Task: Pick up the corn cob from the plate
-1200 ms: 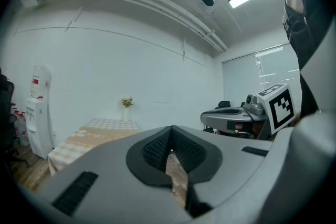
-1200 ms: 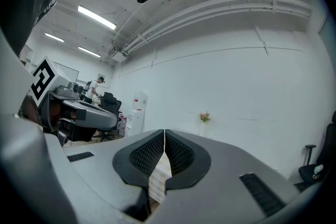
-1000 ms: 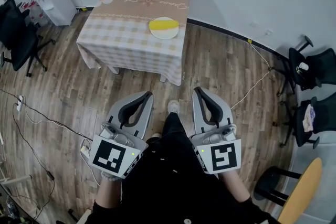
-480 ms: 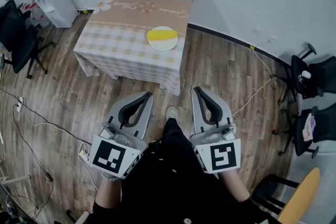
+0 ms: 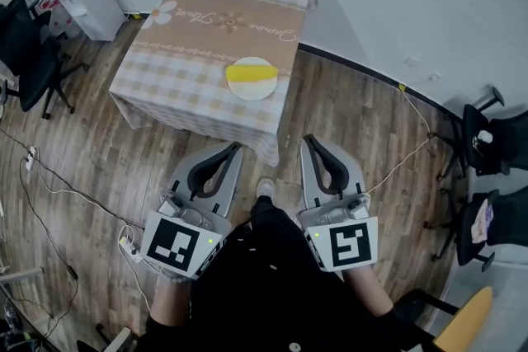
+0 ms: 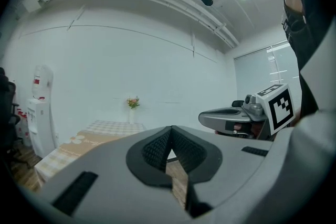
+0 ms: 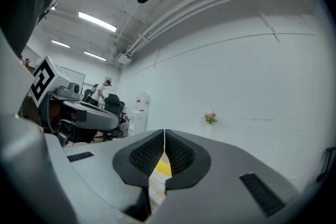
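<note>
Left claw (image 5: pixel 233 147) and right claw (image 5: pixel 310 141) were both pinched shut, nothing in them. The tabletop (image 5: pixel 194 45) had slid closer ahead of them. The corn cob (image 5: pixel 252 72) sat on its plate (image 5: pixel 248 95), well ahead, so I'd say still the approach.

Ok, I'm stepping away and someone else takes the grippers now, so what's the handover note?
Left gripper: shut, empty.
Right gripper: shut, empty.
Corn cob lies on the plate, near the front edge of the table, well ahead of both grippers.
Done: nothing grasped yet.
To do: reach the table, open a gripper, lift the cob off the plate.
</note>
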Demonstrator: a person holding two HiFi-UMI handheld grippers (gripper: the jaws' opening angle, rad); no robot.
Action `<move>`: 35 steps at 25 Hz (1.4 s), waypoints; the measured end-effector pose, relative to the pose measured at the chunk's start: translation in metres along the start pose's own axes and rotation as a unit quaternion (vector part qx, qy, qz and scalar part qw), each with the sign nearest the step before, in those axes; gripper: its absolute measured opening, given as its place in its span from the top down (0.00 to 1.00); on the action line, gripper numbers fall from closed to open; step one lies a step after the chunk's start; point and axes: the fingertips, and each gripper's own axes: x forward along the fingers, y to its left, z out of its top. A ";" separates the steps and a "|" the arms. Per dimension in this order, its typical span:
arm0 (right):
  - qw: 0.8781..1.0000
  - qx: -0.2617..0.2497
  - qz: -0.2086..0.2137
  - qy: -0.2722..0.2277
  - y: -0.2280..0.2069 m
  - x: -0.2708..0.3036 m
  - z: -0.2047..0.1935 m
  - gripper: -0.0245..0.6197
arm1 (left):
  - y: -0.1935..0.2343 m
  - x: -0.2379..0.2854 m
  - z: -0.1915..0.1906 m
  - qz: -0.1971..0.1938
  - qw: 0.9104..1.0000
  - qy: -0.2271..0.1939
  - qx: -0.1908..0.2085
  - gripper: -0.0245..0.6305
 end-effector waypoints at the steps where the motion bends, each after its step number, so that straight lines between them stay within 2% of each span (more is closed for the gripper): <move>1: 1.000 0.000 0.004 0.000 -0.006 0.006 -0.001 0.90 | 0.003 0.007 0.000 0.003 1.000 0.001 0.000 0.94; 13: 0.999 0.002 0.039 -0.004 -0.074 0.071 -0.012 0.90 | 0.028 0.096 0.004 0.028 1.000 0.008 -0.007 0.94; 17: 0.999 0.004 0.046 -0.003 -0.095 0.088 -0.020 0.90 | 0.033 0.122 0.010 0.034 0.999 -0.012 -0.003 0.94; 21: 0.998 0.008 0.058 -0.005 -0.111 0.102 -0.024 0.90 | 0.042 0.138 0.000 0.056 0.998 0.018 -0.009 0.94; 35: 0.997 0.022 0.078 -0.004 -0.137 0.113 -0.034 0.90 | 0.041 0.157 -0.002 0.089 0.995 0.044 -0.008 0.94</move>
